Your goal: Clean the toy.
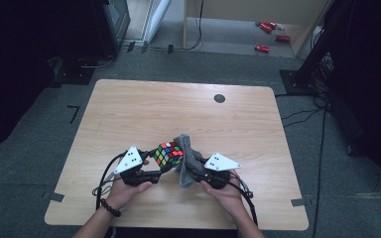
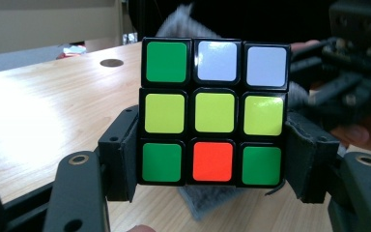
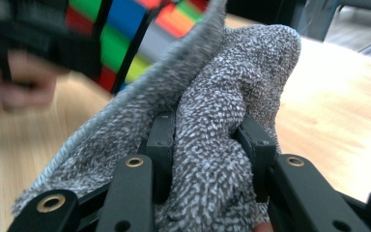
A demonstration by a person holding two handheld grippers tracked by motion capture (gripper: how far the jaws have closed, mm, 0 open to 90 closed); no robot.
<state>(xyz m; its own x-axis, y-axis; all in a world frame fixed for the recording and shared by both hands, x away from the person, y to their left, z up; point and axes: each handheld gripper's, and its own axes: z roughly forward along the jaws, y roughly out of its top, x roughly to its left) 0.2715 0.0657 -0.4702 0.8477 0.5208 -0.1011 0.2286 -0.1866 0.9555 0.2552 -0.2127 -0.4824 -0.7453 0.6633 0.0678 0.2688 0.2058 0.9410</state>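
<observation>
Multicoloured cube (image 2: 214, 118), speckled grey cloth (image 3: 212, 145), pale wood-grain table (image 1: 129, 109).

Cube (image 2: 215, 113): left gripper view gives one face; lower side edges covered by the jaw pads, rear faces unseen. Right gripper view: cube (image 3: 125, 29) blurred, cut off at 12 o'clock. Cloth (image 3: 212, 145) hides the inner faces of the right gripper's (image 3: 207, 154) jaws; its lower folds run off at 6 o'clock. Hand (image 3: 14, 92) at 9 o'clock smeared, out of focus. High view: red items (image 1: 270, 34) on the floor at 1 o'clock, too small to identify. Forearms cut off at 6 o'clock.
</observation>
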